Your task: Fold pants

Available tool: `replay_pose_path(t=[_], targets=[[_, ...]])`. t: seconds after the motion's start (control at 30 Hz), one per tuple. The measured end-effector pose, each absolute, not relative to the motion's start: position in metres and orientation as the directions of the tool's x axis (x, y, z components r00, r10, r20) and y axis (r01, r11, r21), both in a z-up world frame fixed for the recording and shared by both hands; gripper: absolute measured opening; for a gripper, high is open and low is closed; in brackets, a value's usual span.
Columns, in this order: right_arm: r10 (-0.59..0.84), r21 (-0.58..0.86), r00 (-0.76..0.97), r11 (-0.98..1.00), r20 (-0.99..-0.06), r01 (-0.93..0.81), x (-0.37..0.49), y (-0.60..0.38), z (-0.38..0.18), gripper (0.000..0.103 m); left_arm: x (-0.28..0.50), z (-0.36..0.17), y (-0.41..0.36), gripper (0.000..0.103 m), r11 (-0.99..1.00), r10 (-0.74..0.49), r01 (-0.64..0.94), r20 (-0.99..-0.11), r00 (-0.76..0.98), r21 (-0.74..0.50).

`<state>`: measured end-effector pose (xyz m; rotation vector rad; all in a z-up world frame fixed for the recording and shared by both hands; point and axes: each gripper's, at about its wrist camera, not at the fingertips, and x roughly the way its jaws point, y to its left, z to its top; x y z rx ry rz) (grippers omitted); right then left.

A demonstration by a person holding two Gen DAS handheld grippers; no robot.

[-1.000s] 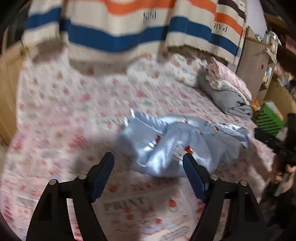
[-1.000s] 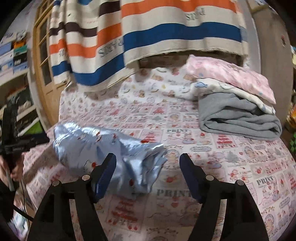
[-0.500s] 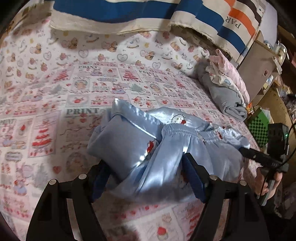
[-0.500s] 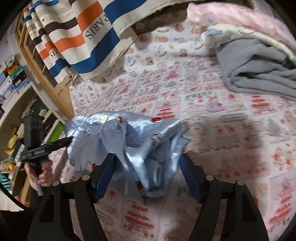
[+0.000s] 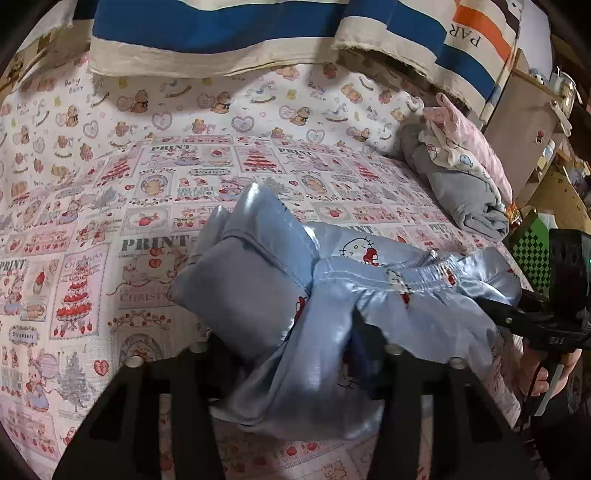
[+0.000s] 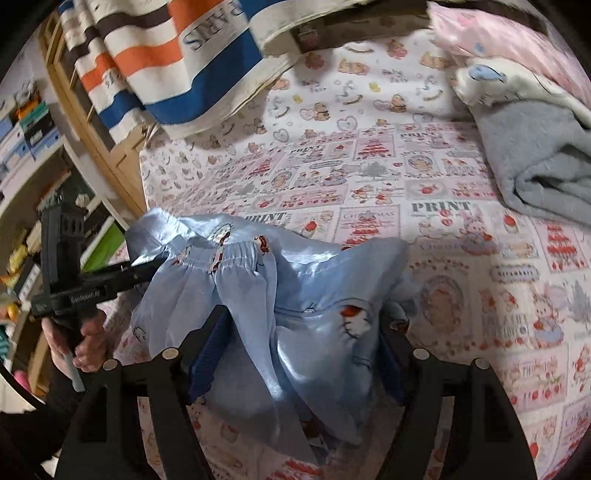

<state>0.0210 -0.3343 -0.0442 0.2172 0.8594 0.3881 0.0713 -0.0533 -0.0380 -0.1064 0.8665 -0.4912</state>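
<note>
Light blue satin pants (image 5: pixel 332 306) with small cat prints lie crumpled on the patterned bed sheet (image 5: pixel 110 206); the elastic waistband faces the right in the left wrist view. My left gripper (image 5: pixel 291 354) is open, its jaws on both sides of a bunched part of the fabric. In the right wrist view the pants (image 6: pixel 280 295) lie in a heap and my right gripper (image 6: pixel 295 343) is open, jaws straddling the near edge of the cloth. The fingertips of both are partly hidden by fabric. Each gripper shows in the other's view (image 5: pixel 546 317) (image 6: pixel 85 284).
A stack of folded clothes, grey, white and pink (image 5: pixel 465 184) (image 6: pixel 535 140), lies at the far right of the bed. A striped blanket (image 5: pixel 258 29) hangs along the back. Wooden shelves (image 6: pixel 44 155) stand at the left, a cabinet (image 5: pixel 524 122) at the right.
Both grippers have moved forward and down onto the pants; the fabric now lies between the jaws of each. The jaws of both have stayed apart.
</note>
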Motion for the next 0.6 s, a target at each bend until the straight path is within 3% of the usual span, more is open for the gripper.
replay_pose_path(t=[0.03,0.1,0.17,0.2,0.37,0.6], targets=[[0.413,0.327,0.588,0.911,-0.695,-0.253,0.021,-0.331,-0.045,0.060,0.071,-0.038,-0.054,0.034,0.884,-0.454,0.372,-0.706,0.544,-0.282],[0.408,0.309,0.582,0.913,-0.703,-0.267,0.022,-0.326,-0.045,0.037,0.069,-0.038,-0.056,0.020,0.881,-0.457,0.384,-0.702,0.546,-0.276],[0.417,0.310,0.579,0.909,-0.701,-0.279,0.023,-0.323,-0.045,0.020,0.066,-0.036,-0.061,0.015,0.883,-0.448,0.396,-0.700,0.556,-0.251],[0.409,0.302,0.585,0.912,-0.701,-0.276,0.022,-0.321,-0.044,0.016,0.063,-0.034,-0.063,0.012,0.888,-0.436,0.401,-0.696,0.570,-0.227],[0.363,0.217,0.640,0.930,-0.677,-0.298,0.014,-0.310,-0.031,0.009,0.047,-0.024,-0.075,0.010,0.907,-0.369,0.408,-0.673,0.642,-0.109],[0.390,0.211,0.670,0.918,-0.632,-0.335,-0.009,-0.309,-0.002,0.009,0.001,0.006,-0.066,0.009,0.924,-0.356,0.361,-0.621,0.699,-0.124]])
